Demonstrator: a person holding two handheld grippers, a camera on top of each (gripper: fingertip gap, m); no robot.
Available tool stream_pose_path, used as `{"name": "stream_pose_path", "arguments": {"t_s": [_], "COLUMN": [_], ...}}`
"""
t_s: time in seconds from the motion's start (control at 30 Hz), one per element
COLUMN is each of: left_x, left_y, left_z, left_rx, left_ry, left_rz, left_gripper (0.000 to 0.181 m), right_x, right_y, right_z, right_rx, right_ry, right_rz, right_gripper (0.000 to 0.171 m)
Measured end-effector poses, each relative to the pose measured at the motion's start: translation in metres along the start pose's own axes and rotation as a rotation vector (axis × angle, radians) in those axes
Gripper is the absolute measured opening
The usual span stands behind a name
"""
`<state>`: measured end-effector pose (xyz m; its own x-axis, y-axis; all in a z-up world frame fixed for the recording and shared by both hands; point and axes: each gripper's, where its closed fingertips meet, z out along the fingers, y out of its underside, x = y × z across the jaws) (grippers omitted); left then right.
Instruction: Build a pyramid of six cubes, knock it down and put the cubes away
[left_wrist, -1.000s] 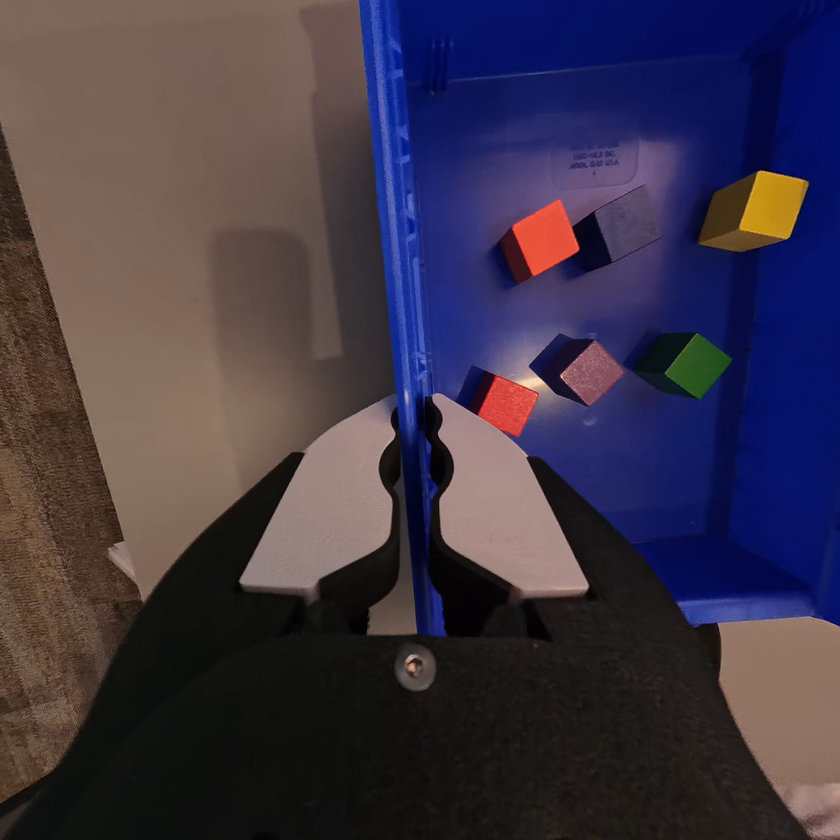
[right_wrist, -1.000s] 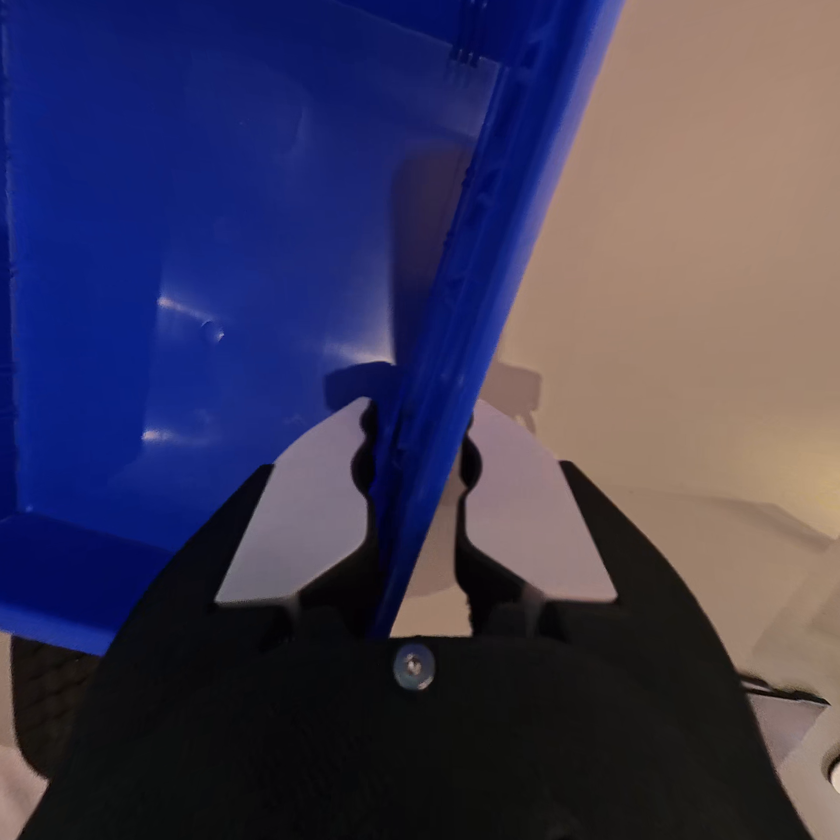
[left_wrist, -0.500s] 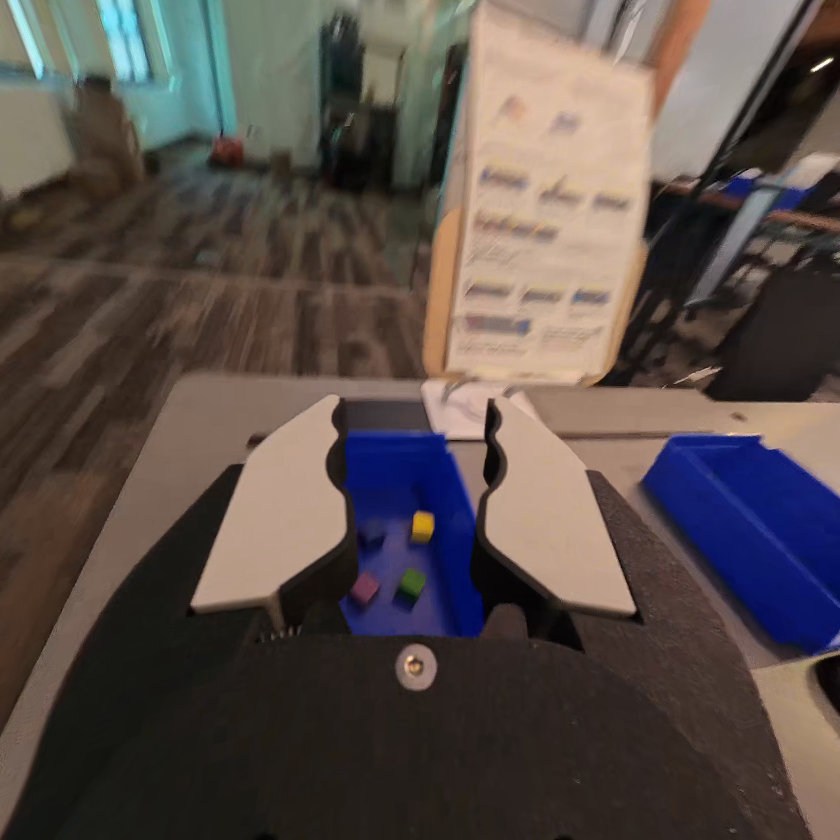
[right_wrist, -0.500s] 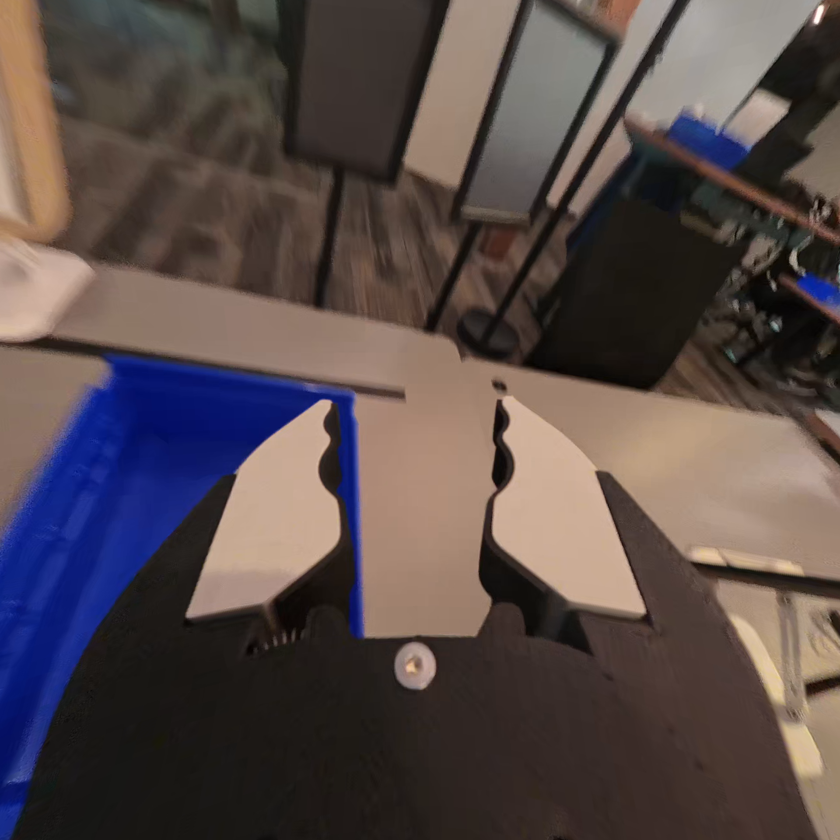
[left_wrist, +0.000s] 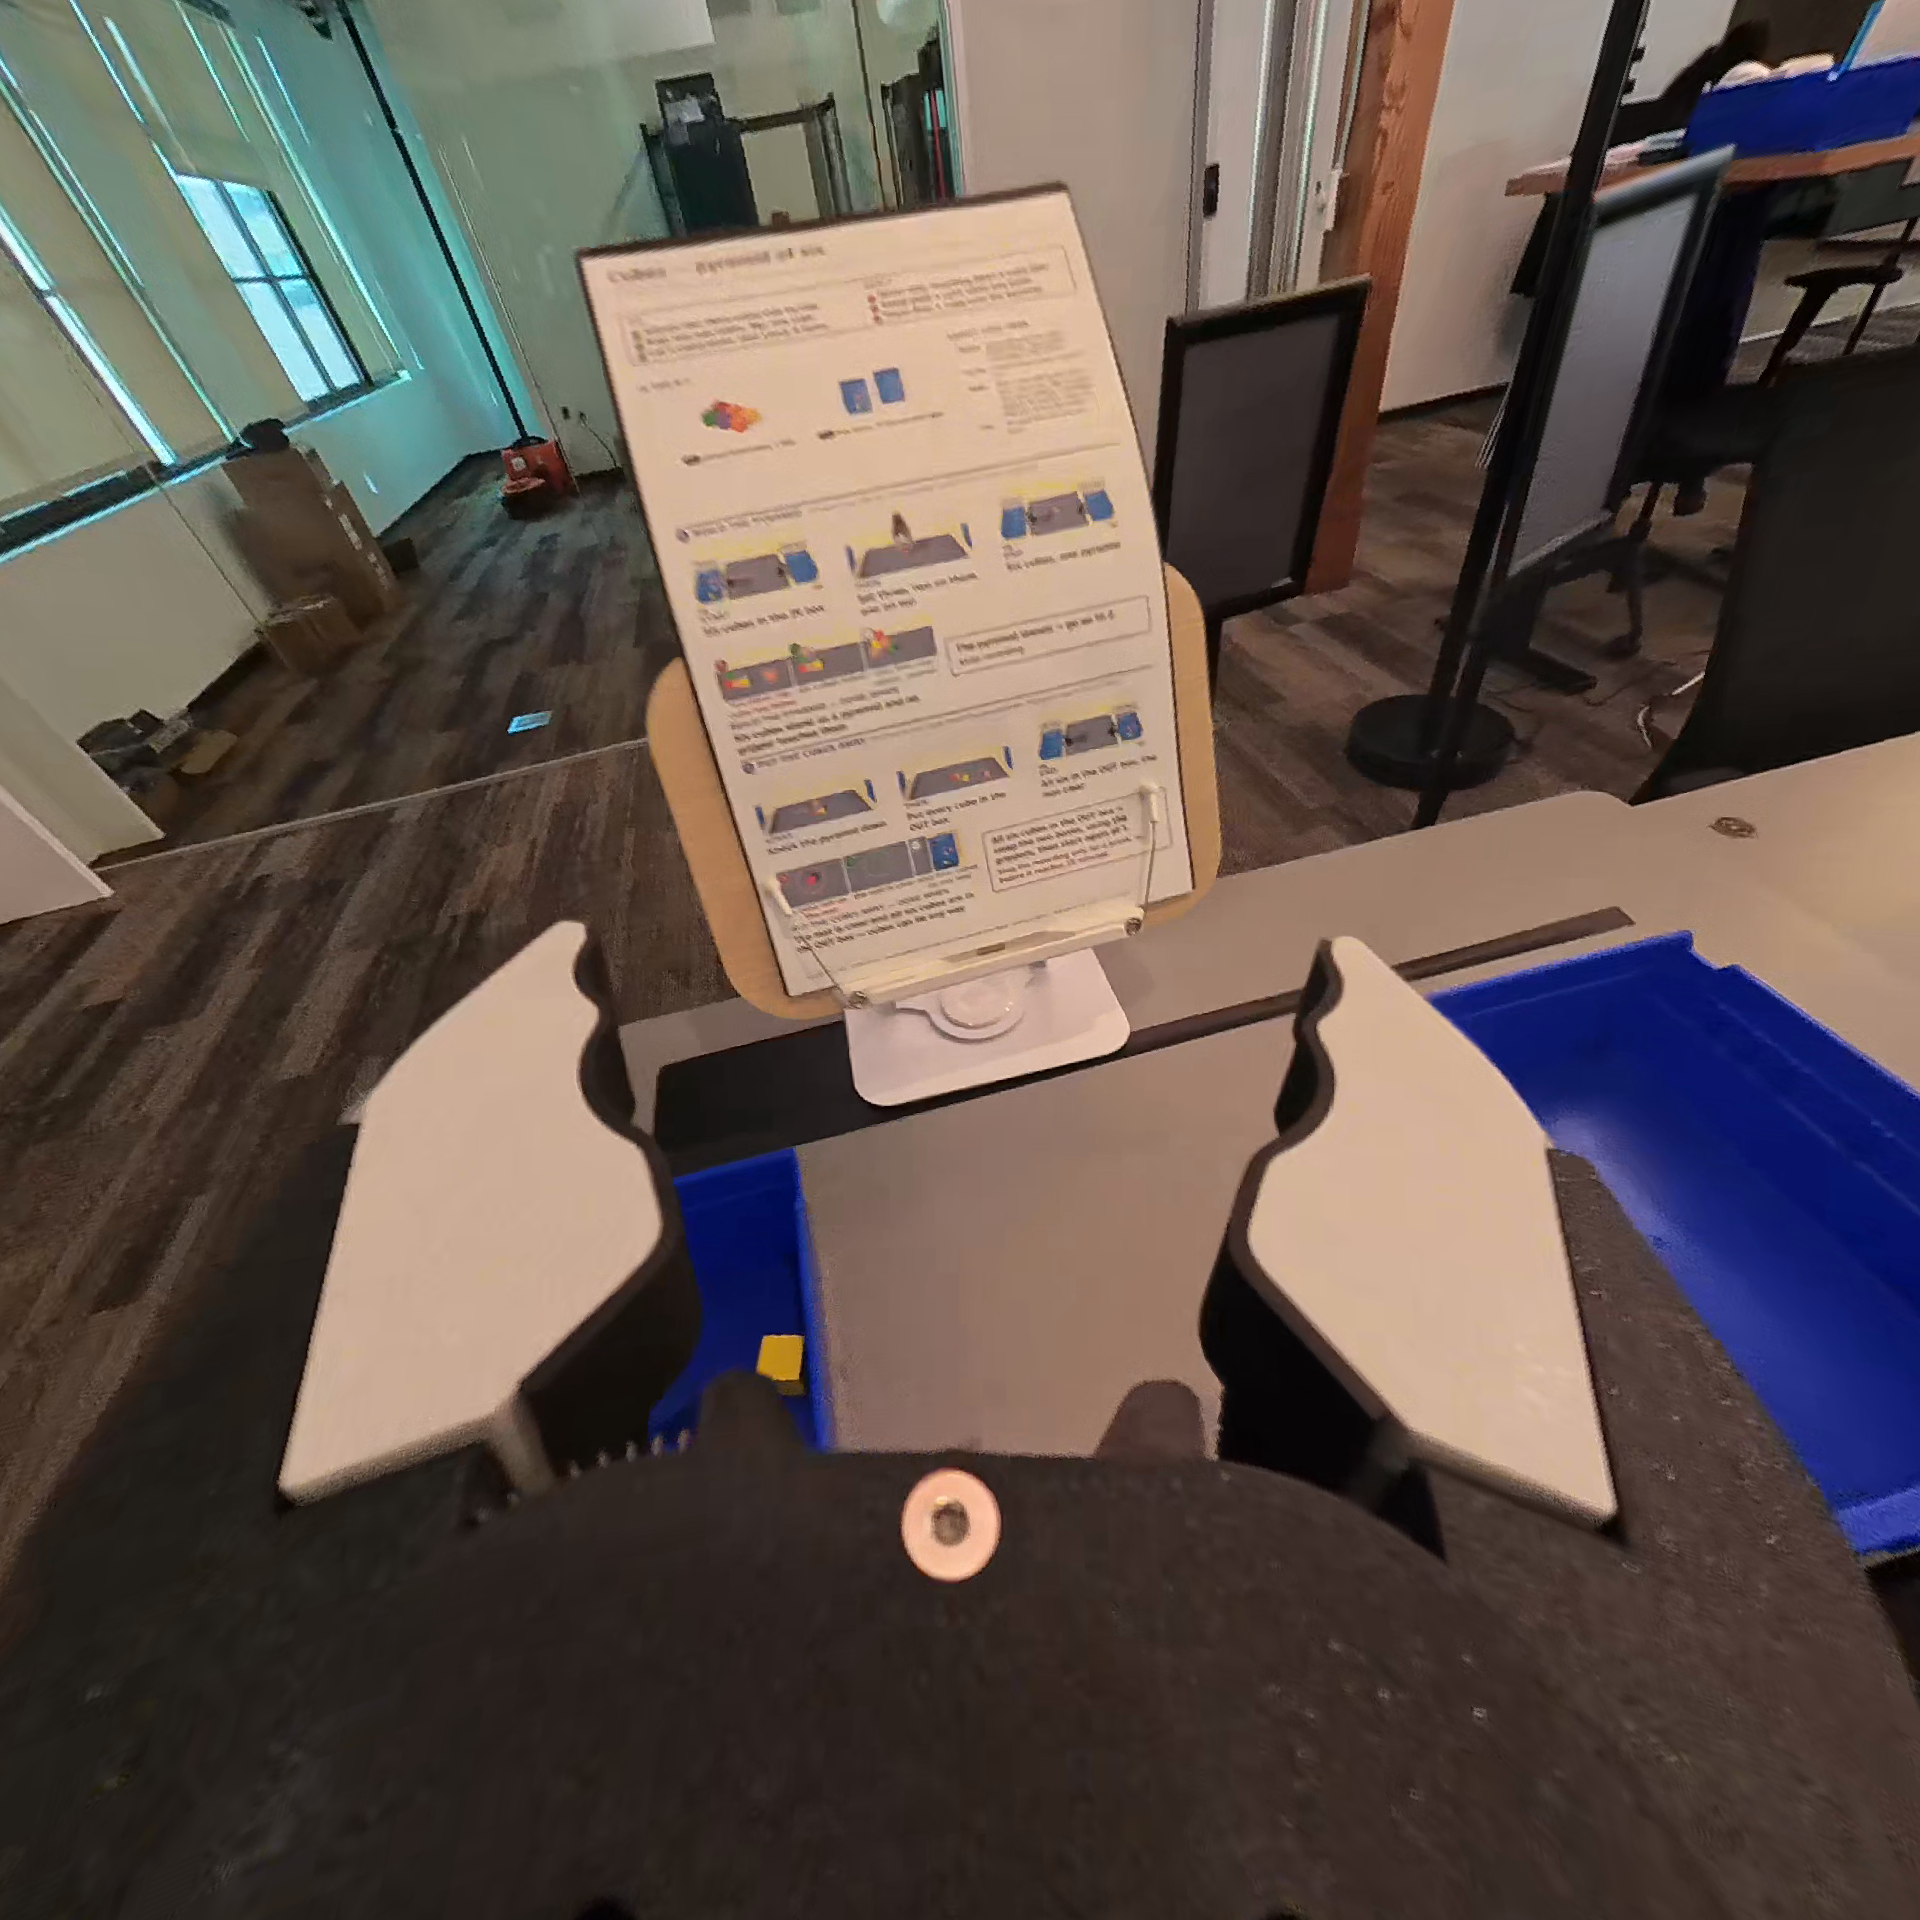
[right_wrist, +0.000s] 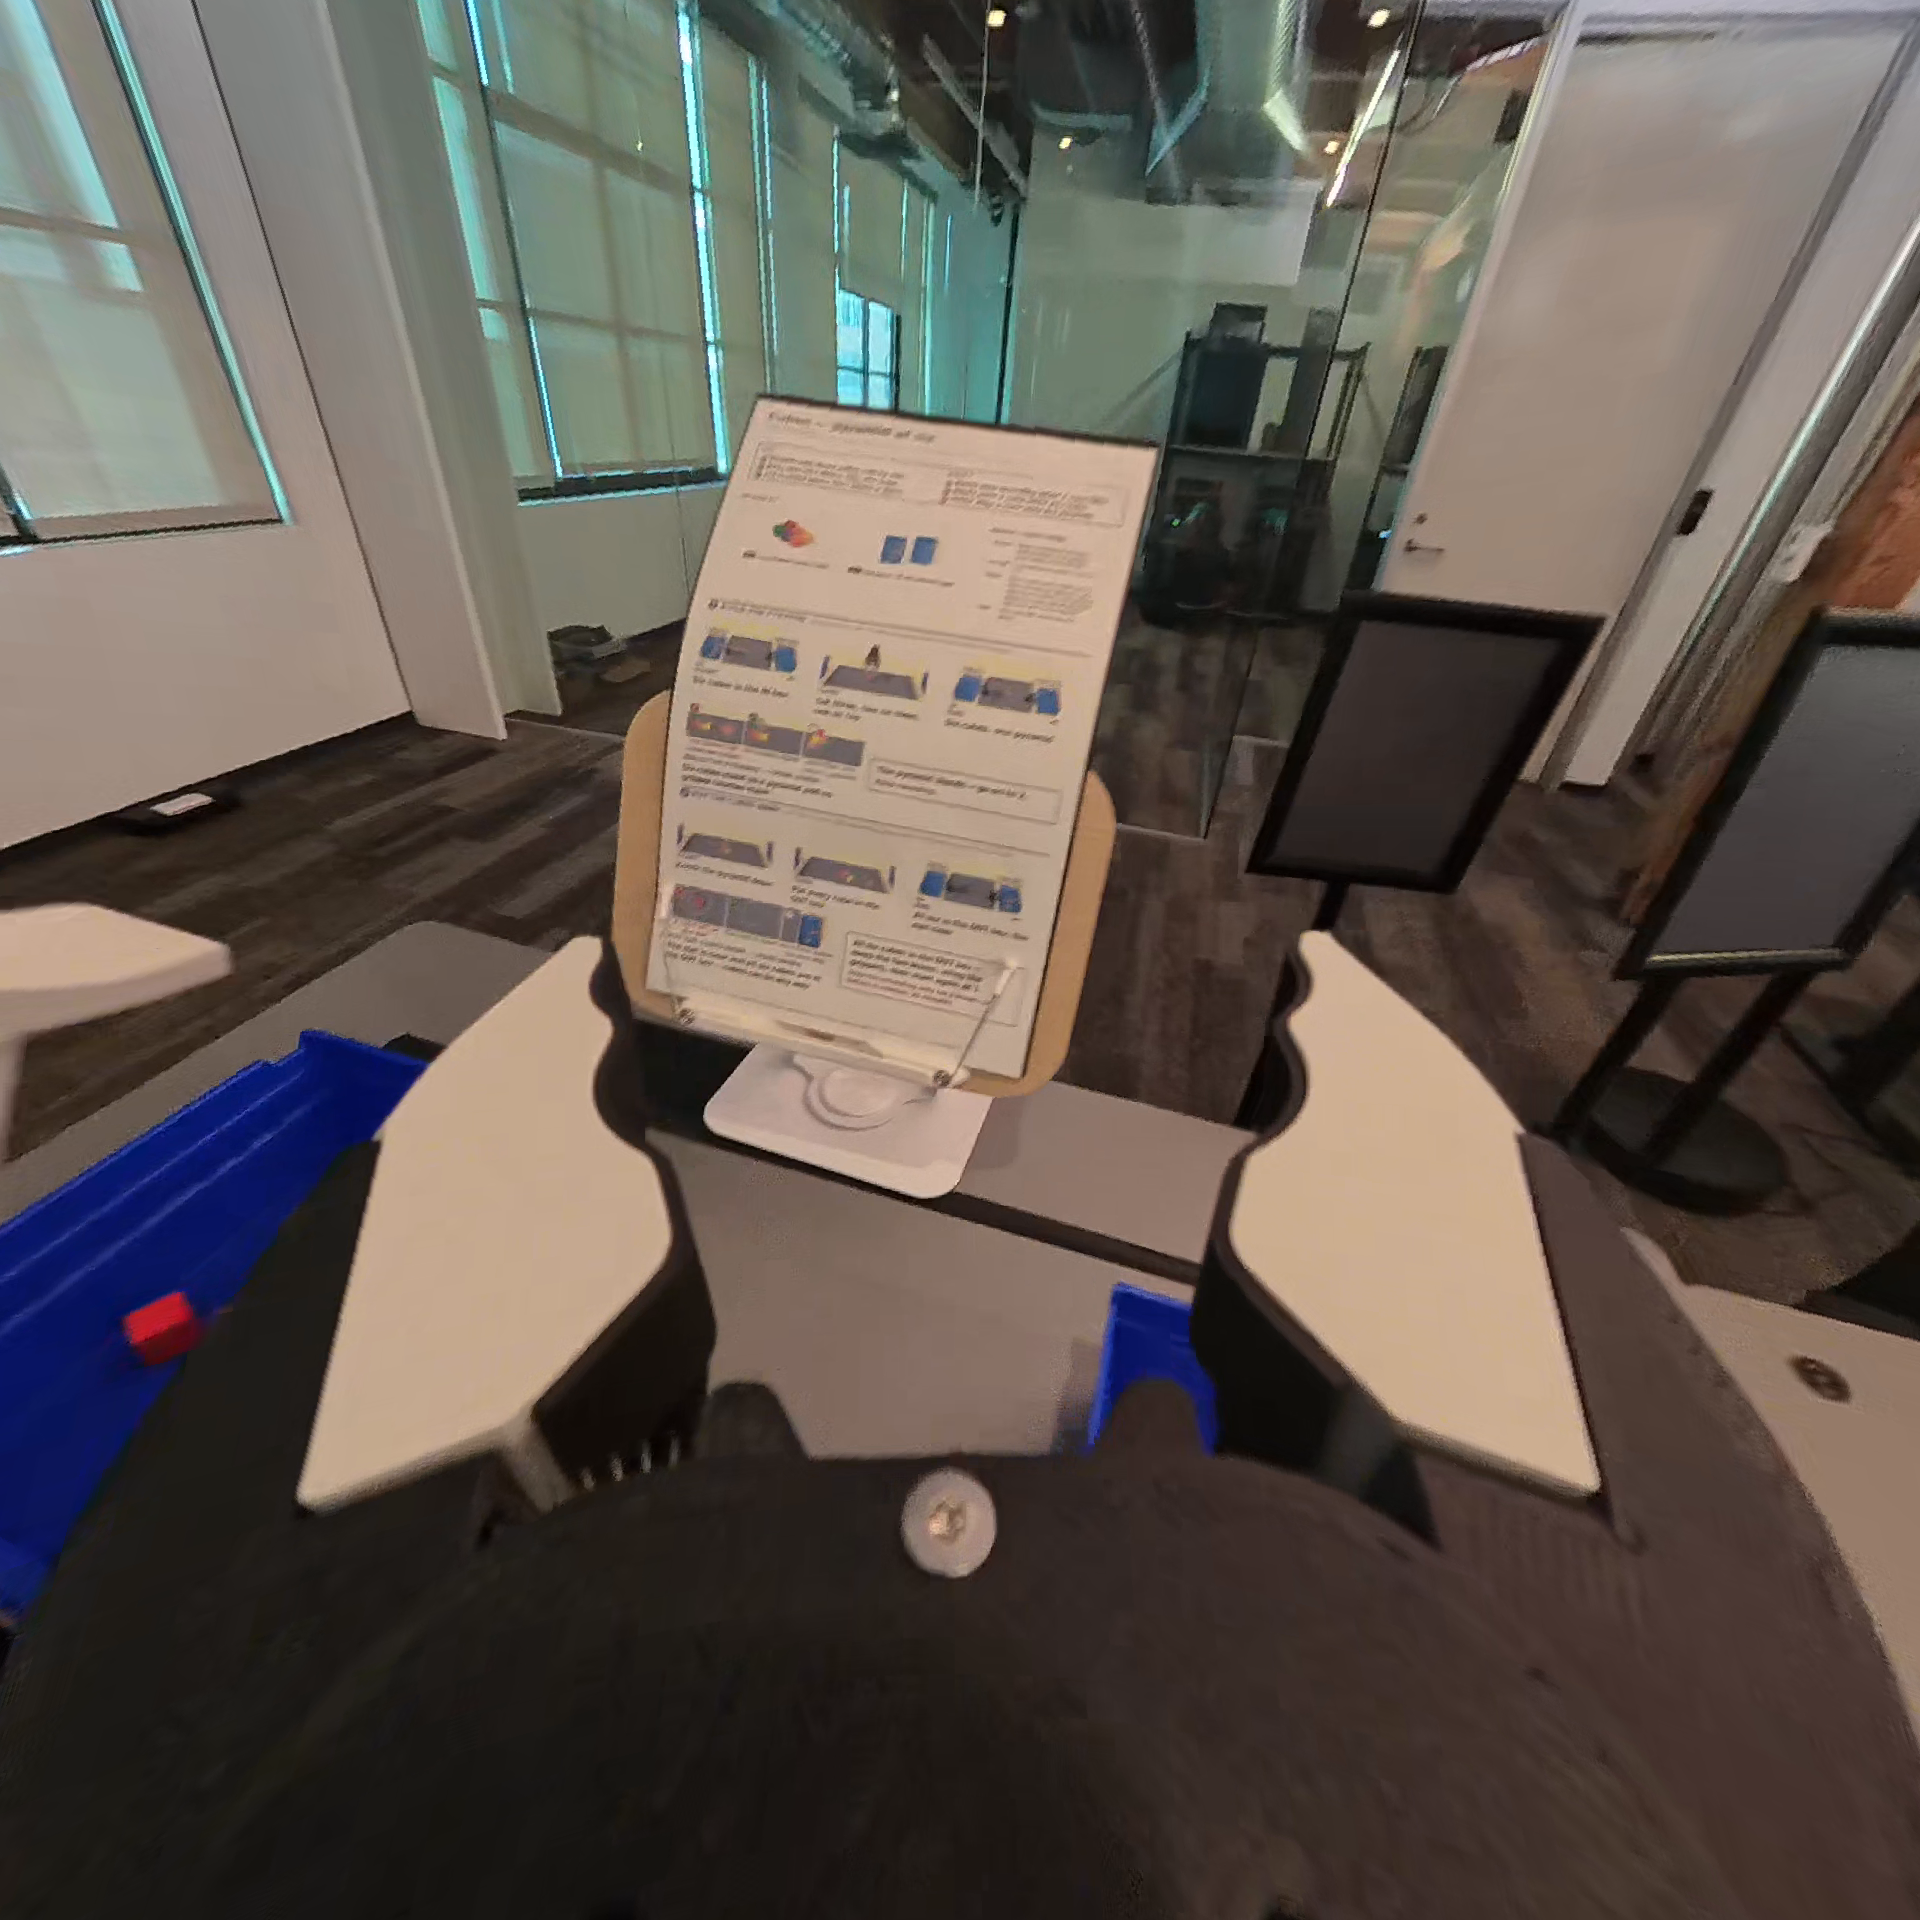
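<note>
My left gripper (left_wrist: 956, 951) is open wide and empty, held above the dark mat (left_wrist: 1018, 1247). Below its left finger stands a blue bin (left_wrist: 743, 1236) with a yellow cube (left_wrist: 779, 1357) showing in it; other cubes are hidden by the gripper. A second blue bin (left_wrist: 1714, 1143) stands to the right, and what shows of its inside is bare. My right gripper (right_wrist: 951, 945) is open wide and empty. The right wrist view shows the left bin (right_wrist: 156, 1195) with a red cube (right_wrist: 158, 1328) inside and a corner of the right bin (right_wrist: 1143, 1361).
An instruction sheet on a white stand (left_wrist: 883, 582) stands at the table's far edge, also in the right wrist view (right_wrist: 894, 727). A finger of the left gripper (right_wrist: 94, 966) shows at the left. Office floor, sign stands and desks lie beyond the table.
A second ago each gripper was shut on a blue bin's wall. Both have let go, opened wide and pulled up and back; the bins now rest on the table.
</note>
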<state>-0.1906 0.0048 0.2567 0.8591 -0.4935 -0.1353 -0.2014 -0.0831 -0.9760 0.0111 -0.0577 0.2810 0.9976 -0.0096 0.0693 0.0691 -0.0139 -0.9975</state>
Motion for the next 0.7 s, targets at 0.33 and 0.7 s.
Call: {"name": "stream_pose_path", "arguments": {"t_s": [0.33, 0.7], "left_x": [0.033, 0.044], "left_y": [0.140, 0.285], "left_z": [0.049, 0.068], "left_rx": [-0.148, -0.359], "left_ry": [-0.079, -0.114], "left_rz": [-0.089, -0.109], "left_gripper": [0.126, 0.132], "right_x": [-0.051, -0.069], "right_y": [0.137, 0.293], "right_z": [0.031, 0.047], "right_rx": [-0.223, -0.434], "right_ry": [-0.028, 0.008], "right_rz": [0.006, -0.017], "right_gripper": [0.119, 0.118]}}
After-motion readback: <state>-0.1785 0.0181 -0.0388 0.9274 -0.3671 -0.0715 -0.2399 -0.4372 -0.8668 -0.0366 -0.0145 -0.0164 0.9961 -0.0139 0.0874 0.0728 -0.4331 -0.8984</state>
